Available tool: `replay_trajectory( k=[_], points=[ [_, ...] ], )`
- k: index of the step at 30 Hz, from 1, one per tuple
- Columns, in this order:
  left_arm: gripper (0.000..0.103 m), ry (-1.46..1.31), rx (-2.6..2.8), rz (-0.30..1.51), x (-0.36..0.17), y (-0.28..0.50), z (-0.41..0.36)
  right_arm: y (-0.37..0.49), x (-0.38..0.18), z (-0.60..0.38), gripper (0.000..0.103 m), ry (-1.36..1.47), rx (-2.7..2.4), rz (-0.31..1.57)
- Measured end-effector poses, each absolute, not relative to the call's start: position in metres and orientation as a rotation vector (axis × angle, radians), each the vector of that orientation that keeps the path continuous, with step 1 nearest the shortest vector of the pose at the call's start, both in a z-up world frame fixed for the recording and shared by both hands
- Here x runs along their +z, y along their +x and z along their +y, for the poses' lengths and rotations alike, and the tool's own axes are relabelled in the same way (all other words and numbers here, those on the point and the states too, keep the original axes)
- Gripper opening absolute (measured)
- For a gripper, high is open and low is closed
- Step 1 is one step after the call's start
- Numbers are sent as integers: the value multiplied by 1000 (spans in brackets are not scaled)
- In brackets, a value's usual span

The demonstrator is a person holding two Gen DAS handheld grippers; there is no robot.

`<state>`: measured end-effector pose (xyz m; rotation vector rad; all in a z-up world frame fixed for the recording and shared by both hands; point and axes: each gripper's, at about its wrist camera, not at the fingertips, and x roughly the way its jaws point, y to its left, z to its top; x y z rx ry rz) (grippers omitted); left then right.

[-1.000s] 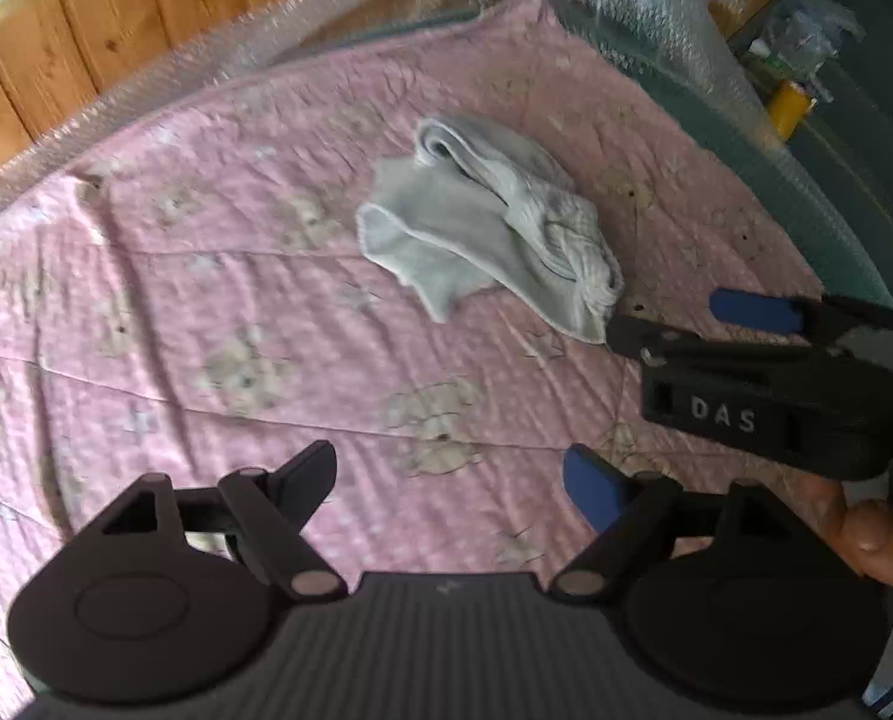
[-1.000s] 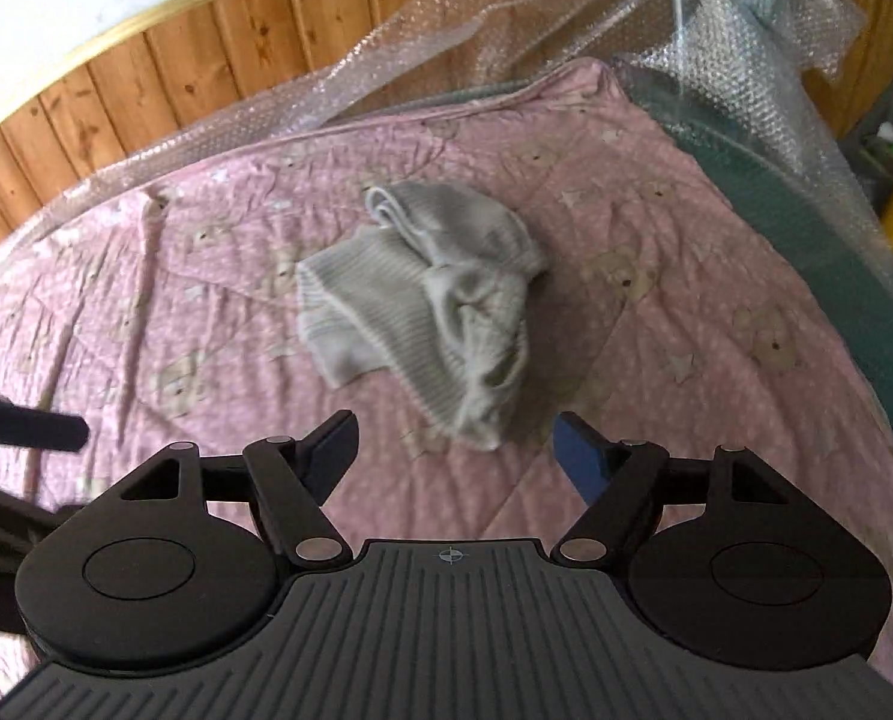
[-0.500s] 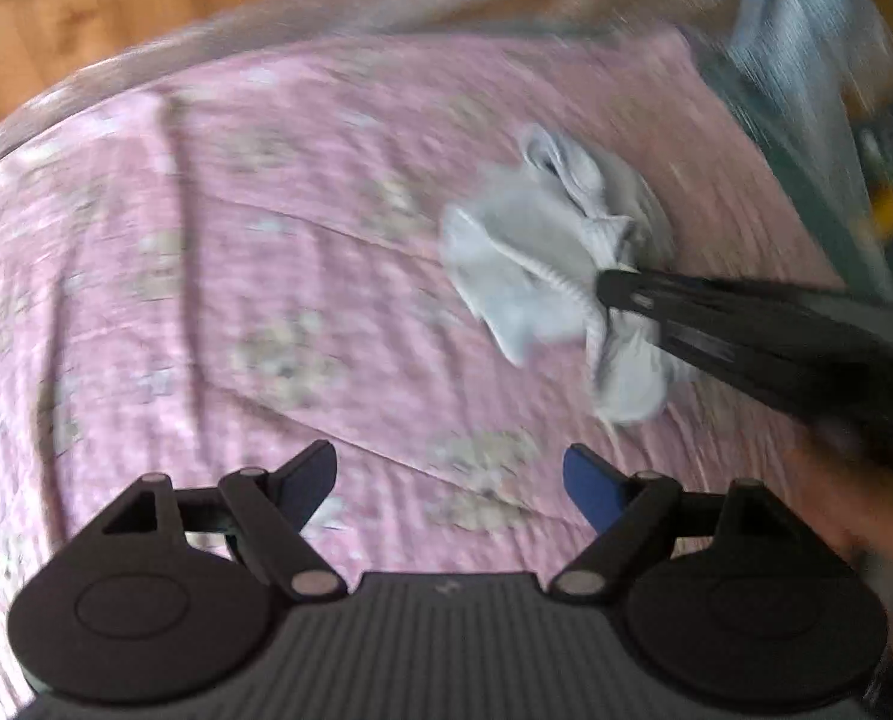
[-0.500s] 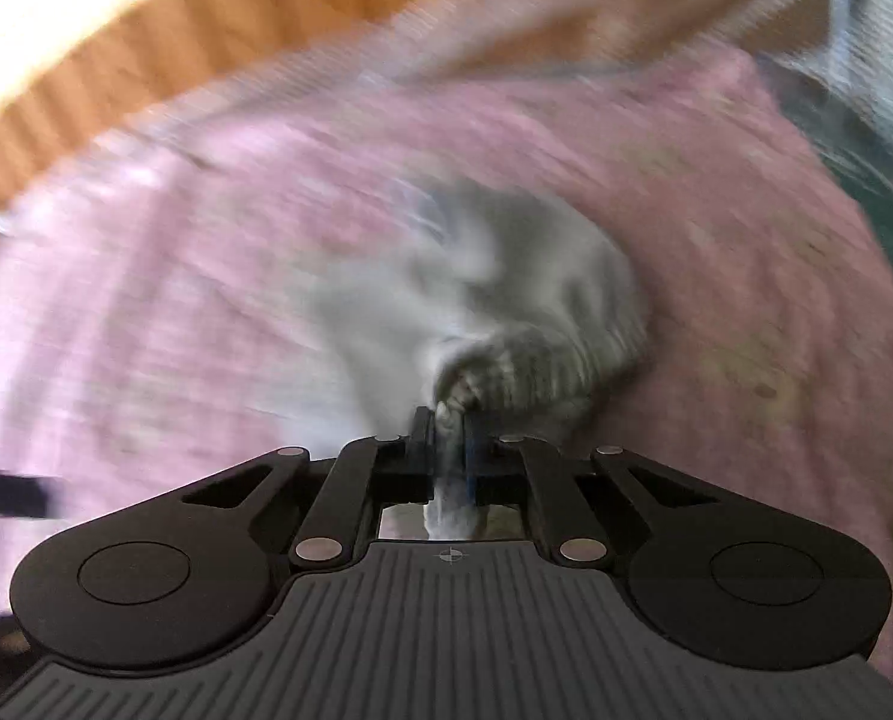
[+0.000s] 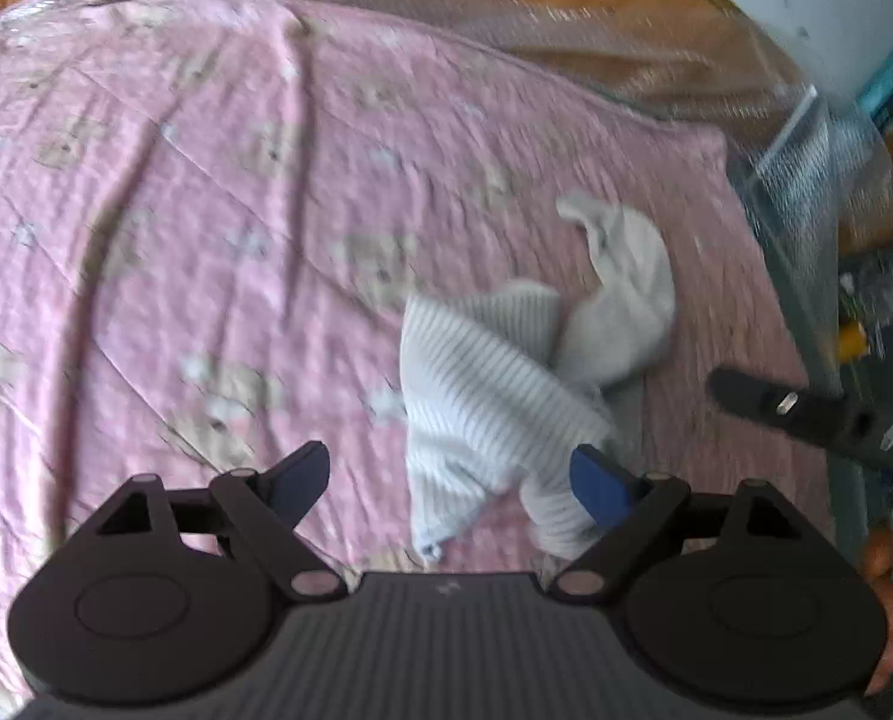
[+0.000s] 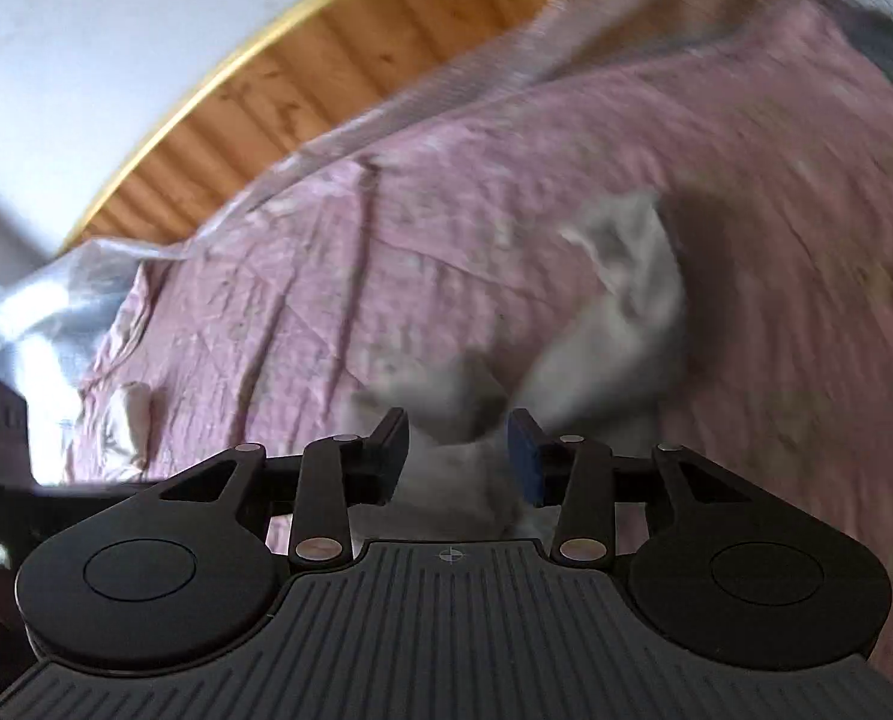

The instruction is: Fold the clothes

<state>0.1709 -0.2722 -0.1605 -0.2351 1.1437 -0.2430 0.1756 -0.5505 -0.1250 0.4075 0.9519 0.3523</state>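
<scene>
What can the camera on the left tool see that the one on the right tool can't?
Only the left view shows the garment's ribbed gray knit sharply, plus the right tool from outside and a yellow object past the bed. Only the right view shows the white wall and gold-edged wood paneling. Both show the pink quilt, the bubble wrap and their tool's fingers apart.

I see a pink quilt with a small pale print covering most of the scene, creased in long lines. Along its far edge runs clear bubble wrap. Beyond that stands wood panelling, with a pale wall above. Daylight falls softly across everything.
</scene>
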Motion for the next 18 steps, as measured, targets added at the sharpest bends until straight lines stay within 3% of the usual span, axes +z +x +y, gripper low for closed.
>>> replay_trajectory(
  k=[5, 6, 7, 8, 9, 10, 11, 12, 15, 18],
  points=[
    [95, -90, -235, 1072, -178, 170, -300, 189, -125, -569, 62, 345, 247, 936],
    [97, -79, -235, 1068, -181, 172, -305, 200, -127, -570, 72, 317, 228, 927],
    [92, -70, -235, 1063, -185, 175, -309, 212, -131, -569, 78, 288, 205, 920],
    [78, -63, -235, 1059, -188, 178, -312, 227, -138, -568, 78, 256, 182, 917],
    [23, -76, -224, 1056, -188, 180, -310, 243, -148, -566, 76, 226, 171, 924],
    [7, -101, -206, 1054, -185, 182, -306, 258, -161, -561, 62, 205, 169, 951],
    [7, -126, -189, 1052, -182, 184, -301, 271, -174, -558, 43, 195, 176, 997],
    [7, -166, -184, 1033, -171, 184, -291, 282, -186, -556, 2, 189, 188, 1047],
    [7, -270, -251, 948, -109, 181, -241, 283, -167, -542, 1, 217, 284, 1031],
    [8, -228, -301, 839, -45, 198, -194, 262, -103, -525, 1, 363, 433, 900]
  ],
)
